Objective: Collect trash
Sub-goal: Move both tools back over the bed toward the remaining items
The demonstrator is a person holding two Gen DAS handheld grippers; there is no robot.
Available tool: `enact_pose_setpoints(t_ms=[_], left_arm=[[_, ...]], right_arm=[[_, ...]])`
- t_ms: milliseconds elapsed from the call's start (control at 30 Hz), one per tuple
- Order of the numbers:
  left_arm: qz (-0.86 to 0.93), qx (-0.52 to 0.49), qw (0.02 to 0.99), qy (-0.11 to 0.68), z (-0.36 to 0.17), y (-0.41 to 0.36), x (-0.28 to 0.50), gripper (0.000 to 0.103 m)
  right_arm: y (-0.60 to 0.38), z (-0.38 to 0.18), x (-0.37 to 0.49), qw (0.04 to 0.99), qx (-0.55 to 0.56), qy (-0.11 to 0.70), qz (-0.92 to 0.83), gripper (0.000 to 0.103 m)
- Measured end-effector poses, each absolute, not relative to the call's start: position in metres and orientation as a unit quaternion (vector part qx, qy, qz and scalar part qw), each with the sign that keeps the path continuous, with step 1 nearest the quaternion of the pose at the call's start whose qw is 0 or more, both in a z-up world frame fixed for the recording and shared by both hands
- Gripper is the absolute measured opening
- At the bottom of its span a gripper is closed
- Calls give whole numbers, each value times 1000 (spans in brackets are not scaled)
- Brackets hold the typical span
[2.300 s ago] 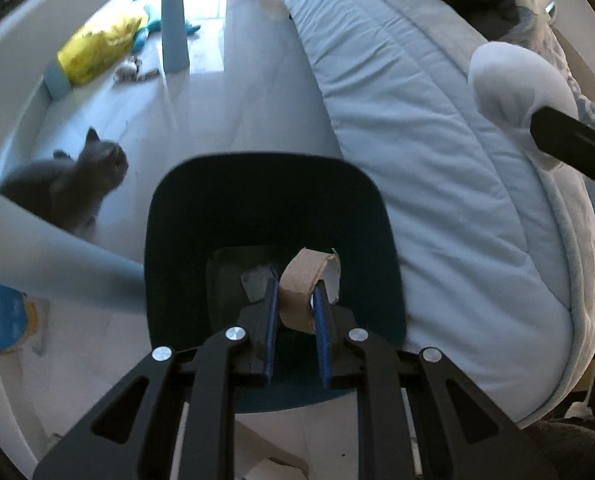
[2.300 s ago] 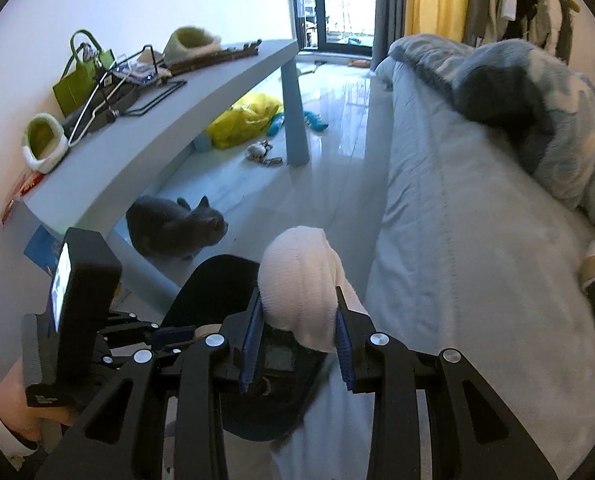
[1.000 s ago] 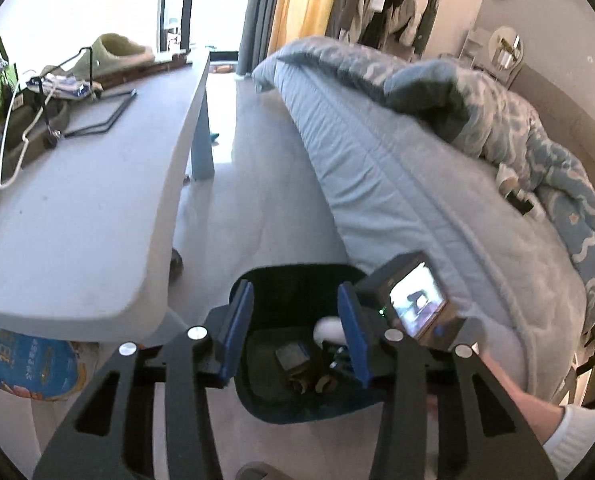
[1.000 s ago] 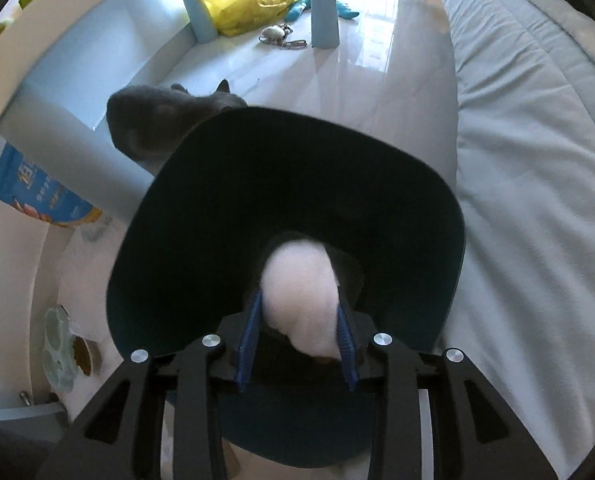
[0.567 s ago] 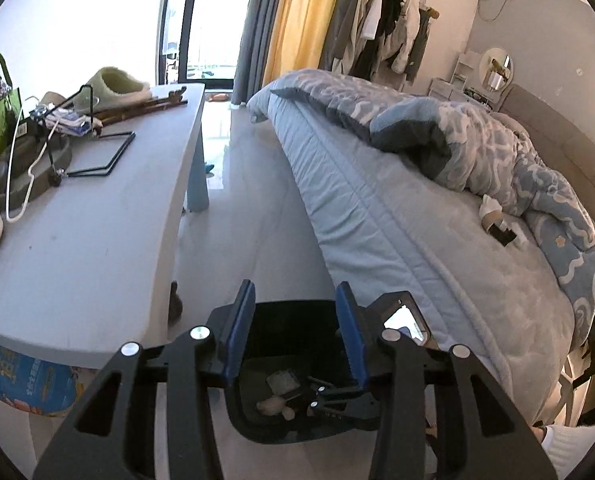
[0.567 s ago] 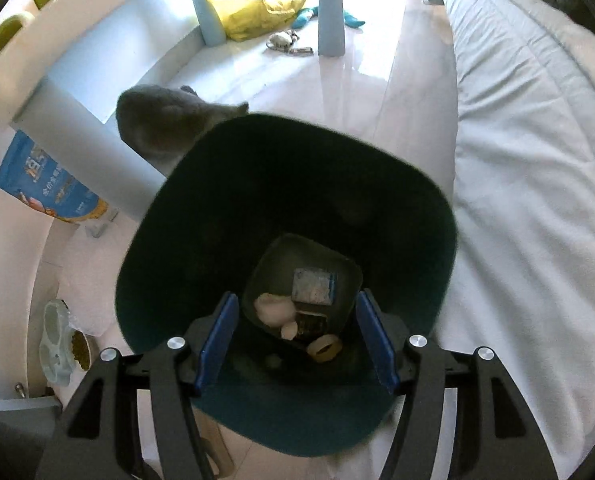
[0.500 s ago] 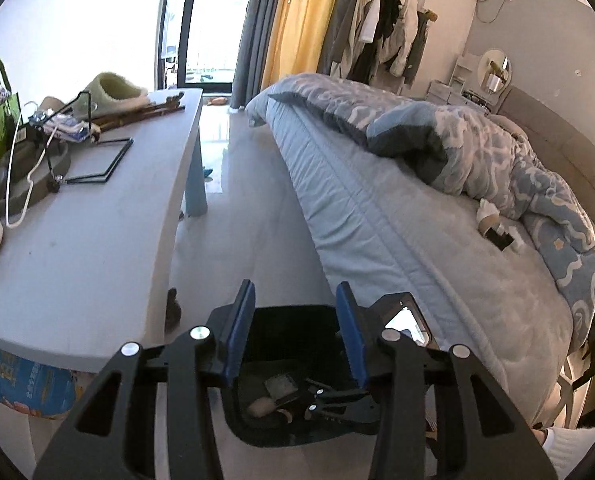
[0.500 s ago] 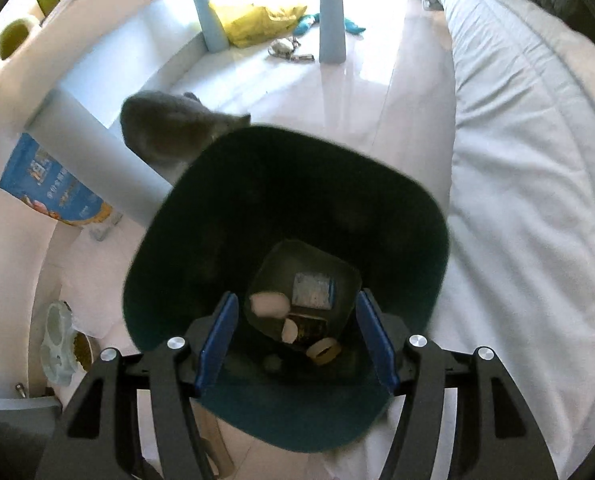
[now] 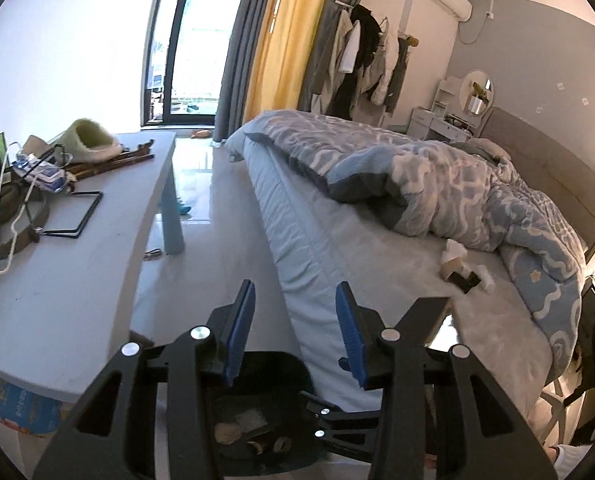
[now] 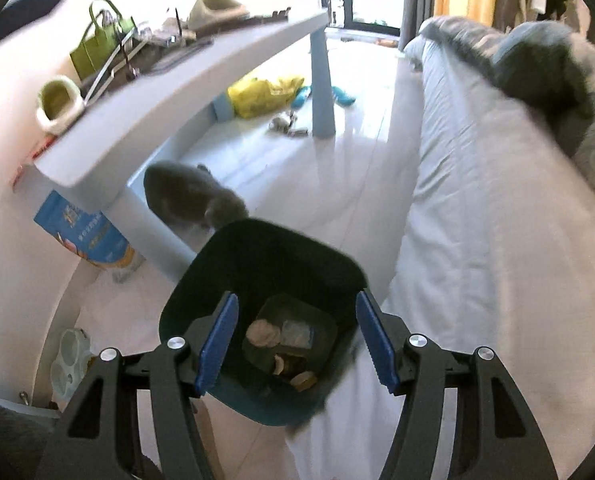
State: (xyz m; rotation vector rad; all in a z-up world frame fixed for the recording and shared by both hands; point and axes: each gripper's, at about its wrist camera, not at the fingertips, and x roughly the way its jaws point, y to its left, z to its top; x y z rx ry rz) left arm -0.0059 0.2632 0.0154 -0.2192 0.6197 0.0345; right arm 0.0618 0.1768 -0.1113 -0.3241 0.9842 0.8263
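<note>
A dark teal trash bin [image 10: 265, 264] stands on the floor between the bed and the desk, with several scraps of trash [image 10: 281, 340] at its bottom. My right gripper [image 10: 295, 342] is open and empty above the bin. My left gripper [image 9: 293, 332] is open and empty, raised higher, with the bin [image 9: 257, 400] below it. More trash [image 9: 463, 268], white tissue bits, a cardboard roll and a small black piece, lies far off on the bed beside the blue quilt.
A grey cat [image 10: 189, 196] stands at the bin's far side under the grey desk [image 9: 57, 280]. The bed [image 10: 497, 240] runs along the right. A yellow bag [image 10: 265, 94] and toys lie on the floor beyond. A blue bag [image 10: 85, 236] leans by the desk leg.
Both grippers let go of their pieces into the bin: the left its cardboard roll, the right its white tissue wad. Both then rose, open and empty. The cat came up to the bin.
</note>
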Motion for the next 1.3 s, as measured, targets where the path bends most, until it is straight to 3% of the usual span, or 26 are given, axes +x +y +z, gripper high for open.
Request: enact_pose_setpoints(t_ms=[467,667,1300], left_arm=[[-26,-117,945,306,11,197,43,52],[-46,-110,943,310,3,161,65,61],[-108,-80,923,360,-36,68,126,62]], right_arm=[[75,-73,94,836,-131,420,330,62],[25,-70,113,851,-118,418,295,62],[-105,-74,161,879,-97,420,203,62]])
